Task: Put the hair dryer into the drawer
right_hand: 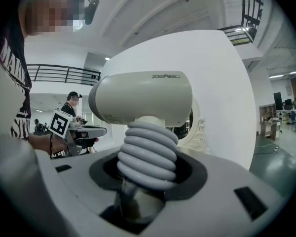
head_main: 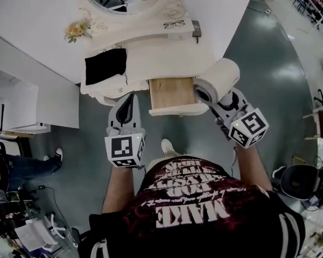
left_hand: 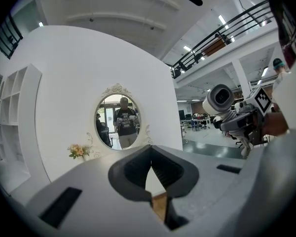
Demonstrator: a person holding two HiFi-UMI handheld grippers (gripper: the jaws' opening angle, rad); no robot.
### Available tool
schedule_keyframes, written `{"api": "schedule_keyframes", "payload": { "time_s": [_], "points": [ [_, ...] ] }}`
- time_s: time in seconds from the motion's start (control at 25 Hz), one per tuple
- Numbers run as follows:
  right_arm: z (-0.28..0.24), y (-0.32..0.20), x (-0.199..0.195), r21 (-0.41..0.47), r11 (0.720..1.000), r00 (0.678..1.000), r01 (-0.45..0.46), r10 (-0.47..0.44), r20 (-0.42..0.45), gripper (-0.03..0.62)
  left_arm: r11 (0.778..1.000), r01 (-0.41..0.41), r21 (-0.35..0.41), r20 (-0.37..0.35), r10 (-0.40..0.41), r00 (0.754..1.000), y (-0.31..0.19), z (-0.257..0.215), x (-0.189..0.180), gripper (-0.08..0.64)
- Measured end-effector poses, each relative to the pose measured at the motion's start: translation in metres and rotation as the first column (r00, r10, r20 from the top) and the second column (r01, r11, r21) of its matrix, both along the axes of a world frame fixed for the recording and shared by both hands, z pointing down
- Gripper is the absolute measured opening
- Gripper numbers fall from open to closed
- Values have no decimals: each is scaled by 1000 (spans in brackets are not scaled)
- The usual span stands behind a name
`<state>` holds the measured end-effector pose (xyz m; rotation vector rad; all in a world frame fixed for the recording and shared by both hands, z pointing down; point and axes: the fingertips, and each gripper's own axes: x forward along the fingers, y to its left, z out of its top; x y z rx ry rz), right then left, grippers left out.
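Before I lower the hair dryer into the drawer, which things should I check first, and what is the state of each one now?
1. Wooden-bottomed drawer of the white dressing table pulled open: ok.
2. Right gripper shut on the ribbed grey handle of the cream hair dryer: ok.
3. Drawer inside free of things: the visible floor is bare; its right edge under the dryer, cannot tell.
4. Left gripper shut, empty, left of the drawer and out of the way: ok.
5. Dryer above the opening: not ok; in the head view it appears beside the drawer's right front corner.
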<state>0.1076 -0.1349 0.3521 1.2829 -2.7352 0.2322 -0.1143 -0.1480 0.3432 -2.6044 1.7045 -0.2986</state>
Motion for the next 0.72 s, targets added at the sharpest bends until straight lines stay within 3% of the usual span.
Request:
{"api": "schedule_keyframes", "payload": {
  "time_s": [0.72],
  "points": [
    [-10,-66,-21,23,998,998,-66,66,-11,201,996,-87,22,-8,87,996,-81,-2,-19,5]
  ]
}}
